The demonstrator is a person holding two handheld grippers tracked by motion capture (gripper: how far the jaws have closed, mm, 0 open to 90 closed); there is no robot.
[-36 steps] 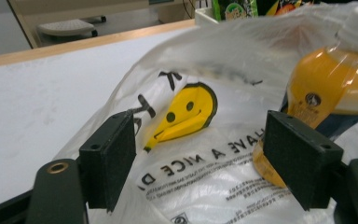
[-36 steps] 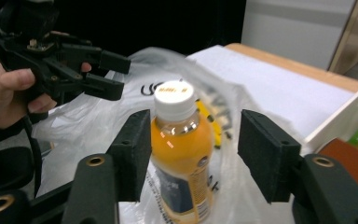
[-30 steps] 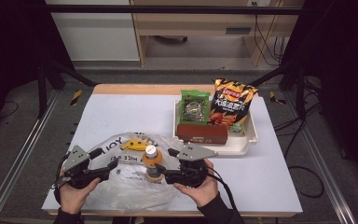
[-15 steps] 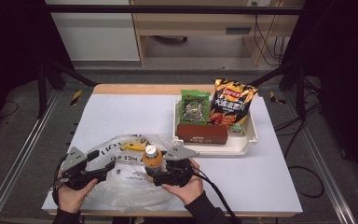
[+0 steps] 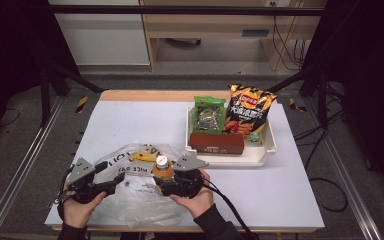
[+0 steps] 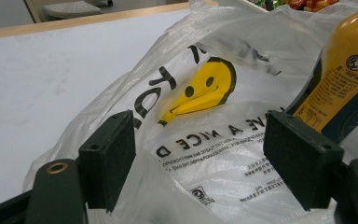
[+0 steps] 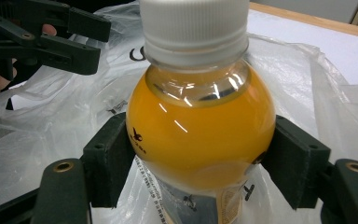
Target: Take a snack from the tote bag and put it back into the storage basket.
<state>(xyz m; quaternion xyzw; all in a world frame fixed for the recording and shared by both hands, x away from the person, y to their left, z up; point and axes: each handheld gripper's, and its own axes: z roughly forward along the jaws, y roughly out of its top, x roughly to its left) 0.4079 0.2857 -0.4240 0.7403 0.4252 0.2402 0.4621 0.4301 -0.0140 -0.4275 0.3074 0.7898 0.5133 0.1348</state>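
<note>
While the right gripper (image 7: 200, 168) is clasping the orange juice bottle (image 7: 200, 116) by its shoulder, having just been closing its jaws onto it, it is standing upright over the plastic bag (image 5: 135, 192) at the table's (image 5: 145, 120) near edge; lowering it straight into the mouth looks wisest. Its partner, the left gripper (image 6: 205, 158), is gaping over the film (pinching nothing). The bag is reading "HAVE A NICE D", beside a yellow smiley (image 6: 200, 91)

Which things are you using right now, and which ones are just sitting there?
In use:
orange juice bottle, between the right gripper jaws
plastic bag, at the left gripper

Just sitting:
white tray
chips bag
green packet
brown box
</note>
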